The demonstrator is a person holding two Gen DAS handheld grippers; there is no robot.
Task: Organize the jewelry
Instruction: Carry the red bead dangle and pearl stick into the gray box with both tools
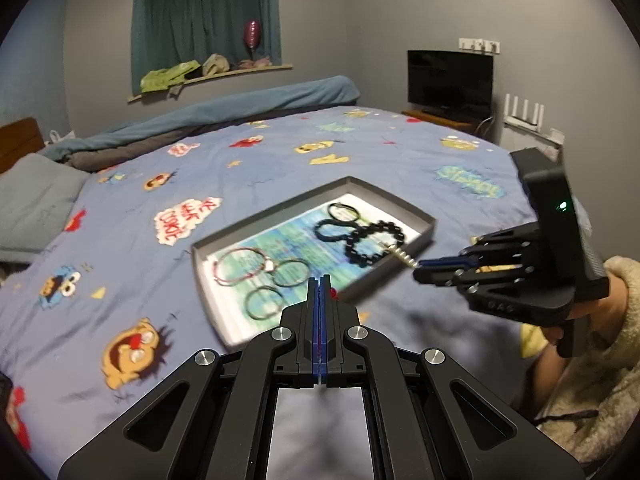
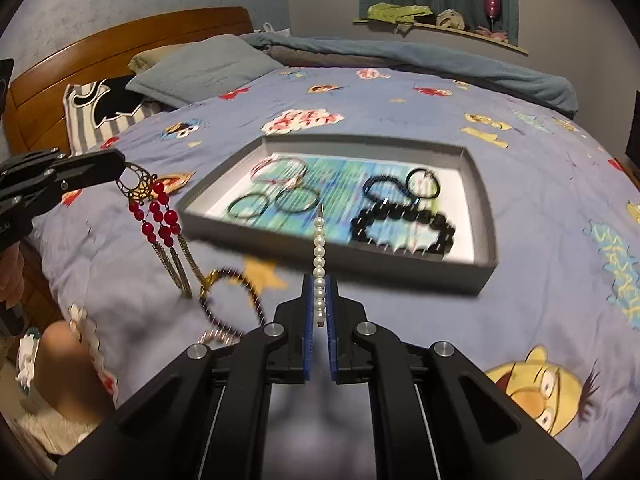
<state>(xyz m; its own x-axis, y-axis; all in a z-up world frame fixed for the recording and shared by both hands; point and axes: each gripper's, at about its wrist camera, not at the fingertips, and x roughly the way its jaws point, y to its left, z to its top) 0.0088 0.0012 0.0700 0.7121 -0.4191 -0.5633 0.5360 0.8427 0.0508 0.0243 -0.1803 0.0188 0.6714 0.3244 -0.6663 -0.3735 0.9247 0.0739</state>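
My left gripper (image 1: 320, 279) is shut on a gold filigree earring (image 2: 158, 208) with red beads and chain tassels, which dangles from its tip (image 2: 120, 170) above the bed. Only a red bead (image 1: 333, 292) of it shows beside the fingers in the left wrist view. My right gripper (image 2: 319, 280) is shut on a short pearl strand (image 2: 319, 248) that sticks out forward past its tip (image 1: 418, 268). Both hang in front of a grey tray (image 2: 360, 140) holding a black bead bracelet (image 2: 404, 224), thin green rings (image 2: 248, 205) and a red string bracelet (image 2: 276, 168).
A dark beaded bracelet with a gold knot (image 2: 232, 292) lies on the blue cartoon-print bedsheet (image 2: 400, 100) near the front edge. Pillows (image 2: 204, 68) and a rolled blanket (image 1: 240, 108) sit at the far side. A person's knee (image 2: 64, 364) and fleece sleeve (image 1: 600, 360) are close by.
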